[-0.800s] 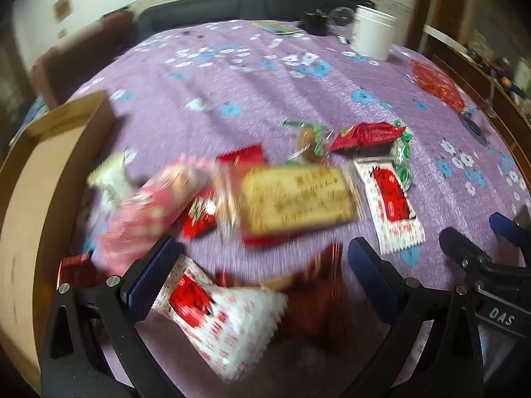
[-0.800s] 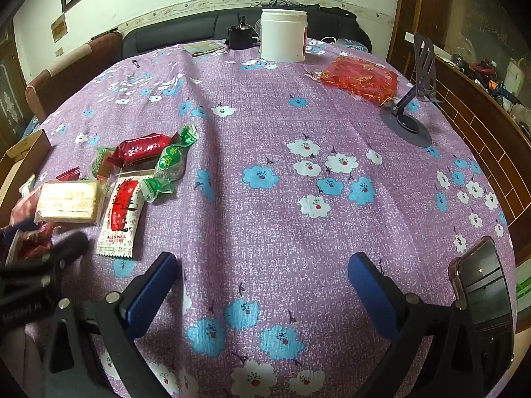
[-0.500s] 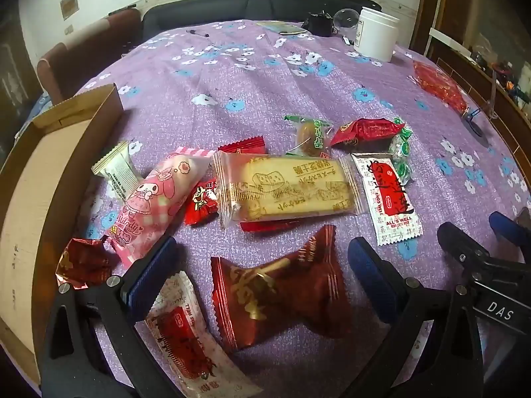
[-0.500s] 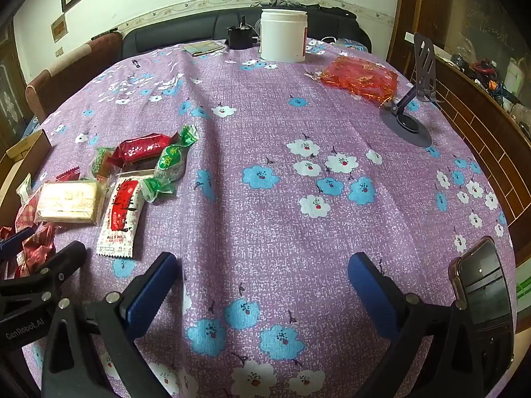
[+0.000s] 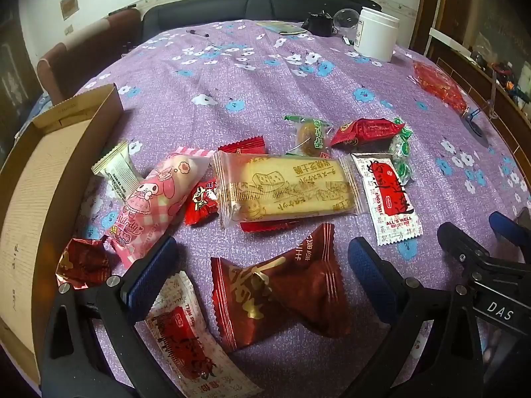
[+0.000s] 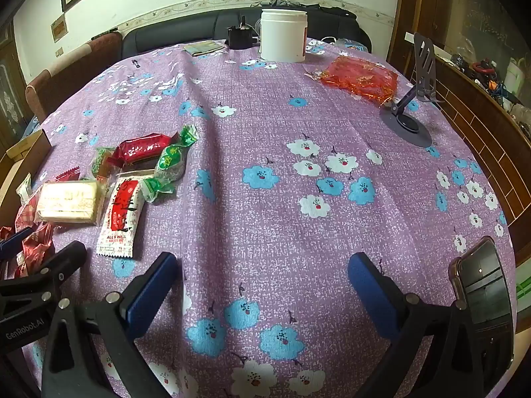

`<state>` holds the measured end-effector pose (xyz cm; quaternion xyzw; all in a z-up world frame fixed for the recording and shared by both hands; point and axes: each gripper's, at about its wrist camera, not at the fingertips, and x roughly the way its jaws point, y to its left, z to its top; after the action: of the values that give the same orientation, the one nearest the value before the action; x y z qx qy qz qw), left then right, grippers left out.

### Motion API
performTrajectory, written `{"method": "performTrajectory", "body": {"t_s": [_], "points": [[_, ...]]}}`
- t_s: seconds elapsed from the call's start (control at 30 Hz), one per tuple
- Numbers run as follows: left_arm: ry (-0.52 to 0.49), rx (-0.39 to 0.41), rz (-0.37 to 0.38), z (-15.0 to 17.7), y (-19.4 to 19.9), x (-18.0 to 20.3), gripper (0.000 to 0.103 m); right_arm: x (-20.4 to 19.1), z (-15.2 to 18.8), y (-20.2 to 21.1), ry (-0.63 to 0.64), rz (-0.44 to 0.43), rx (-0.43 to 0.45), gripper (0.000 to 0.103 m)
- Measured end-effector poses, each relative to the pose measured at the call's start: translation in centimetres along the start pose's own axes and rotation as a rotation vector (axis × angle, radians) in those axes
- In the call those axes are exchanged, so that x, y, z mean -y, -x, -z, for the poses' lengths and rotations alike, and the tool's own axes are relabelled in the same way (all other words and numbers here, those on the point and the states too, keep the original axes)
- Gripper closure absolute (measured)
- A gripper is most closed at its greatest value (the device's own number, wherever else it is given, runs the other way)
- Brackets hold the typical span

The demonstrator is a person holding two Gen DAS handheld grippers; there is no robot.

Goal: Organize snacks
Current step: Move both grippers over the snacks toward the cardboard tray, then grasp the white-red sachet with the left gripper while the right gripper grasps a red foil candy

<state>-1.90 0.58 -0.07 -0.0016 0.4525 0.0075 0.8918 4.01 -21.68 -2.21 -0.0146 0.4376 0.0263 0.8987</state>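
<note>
Snacks lie in a heap on the purple flowered tablecloth [image 5: 265, 76]. My left gripper [image 5: 262, 265] is open and hangs low over them, with a dark red packet [image 5: 282, 285] lying on the cloth between its fingers, untouched. A white and red sachet [image 5: 186, 341] sits under the left finger. Beyond lie a biscuit packet [image 5: 285, 189], a pink packet [image 5: 156, 199], a second sachet [image 5: 388, 195], a red packet [image 5: 365, 131] and a green candy [image 5: 403, 156]. An open cardboard box [image 5: 39, 199] stands at the left. My right gripper [image 6: 262, 275] is open over bare cloth, right of the heap [image 6: 122, 182].
At the far side stand a white jar [image 6: 282, 34] and a small black object [image 6: 239, 38]. A red mesh bag [image 6: 360, 79] and a phone stand [image 6: 411, 112] are at the right. A phone [image 6: 481, 292] lies by the right finger. Chairs and a sofa ring the table.
The left wrist view was blurred by motion and has steadied. The dark red packet now lies in plain view between the left fingers. The right gripper has stayed still.
</note>
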Motion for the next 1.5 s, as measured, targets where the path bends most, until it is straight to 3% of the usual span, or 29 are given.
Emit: {"method": "performTrajectory", "body": {"t_s": [0.27, 0.47, 0.57, 0.63, 0.67, 0.73, 0.83, 0.87, 0.97, 1.03, 1.1, 1.17, 1.27, 1.37, 1.43, 1.5], "points": [[0.002, -0.001, -0.003, -0.4, -0.1, 0.1, 0.000, 0.2, 0.0, -0.1, -0.005, -0.001, 0.000, 0.000], [-0.058, -0.047, 0.049, -1.1, -0.6, 0.3, 0.000, 0.7, -0.1, 0.1, -0.003, -0.009, -0.010, 0.000], [-0.085, -0.002, 0.068, -0.8, -0.4, 0.5, 0.000, 0.3, -0.1, 0.0, -0.006, -0.008, -0.042, 0.000], [-0.098, 0.012, 0.115, -0.4, 0.0, 0.7, 0.002, 0.1, 0.0, 0.0, -0.009, 0.000, -0.057, 0.000], [-0.099, 0.009, 0.164, -0.1, 0.6, 0.8, 0.012, 0.0, 0.0, 0.0, -0.011, 0.003, -0.061, 0.000], [-0.076, 0.009, 0.259, 0.3, 2.0, 0.4, 0.019, -0.1, 0.0, 0.1, -0.012, 0.005, -0.062, 0.000], [-0.043, 0.130, 0.312, 1.0, 5.9, -1.0, 0.019, -0.1, 0.2, 0.2, -0.012, 0.004, -0.059, 0.000], [-0.051, 0.132, 0.288, 0.7, 6.9, -1.7, 0.019, -0.1, 0.2, 0.2, -0.013, 0.005, -0.058, 0.000], [-0.034, 0.248, 0.268, 0.7, 10.9, -4.5, 0.019, 0.0, 0.3, 0.3, -0.014, 0.008, -0.057, 0.000], [0.003, 0.253, 0.248, 0.8, 12.7, -7.2, 0.019, 0.1, 0.4, 1.1, -0.029, 0.025, -0.041, 0.012], [0.058, 0.276, 0.256, 1.4, 14.3, -10.2, 0.019, 0.3, 0.7, 3.3, -0.062, -0.015, 0.025, 0.014], [0.095, 0.289, 0.246, 1.9, 15.0, -12.3, 0.019, -0.3, 1.1, 6.9, -0.077, -0.095, 0.150, 0.014], [0.111, 0.285, 0.237, 2.1, 15.1, -13.2, 0.019, -3.1, 1.8, 11.3, -0.002, -0.164, 0.324, 0.005], [0.101, 0.241, 0.256, 2.5, 14.1, -13.1, 0.019, -7.2, 1.9, 11.3, 0.124, -0.258, 0.227, 0.006], [0.070, 0.229, 0.277, 3.1, 13.8, -12.4, 0.019, -9.3, 2.1, 10.5, 0.164, -0.335, 0.174, 0.012], [0.035, 0.228, 0.282, 3.8, 13.8, -12.2, 0.020, -11.0, 2.2, 9.6, 0.191, -0.352, 0.137, 0.014]]}}
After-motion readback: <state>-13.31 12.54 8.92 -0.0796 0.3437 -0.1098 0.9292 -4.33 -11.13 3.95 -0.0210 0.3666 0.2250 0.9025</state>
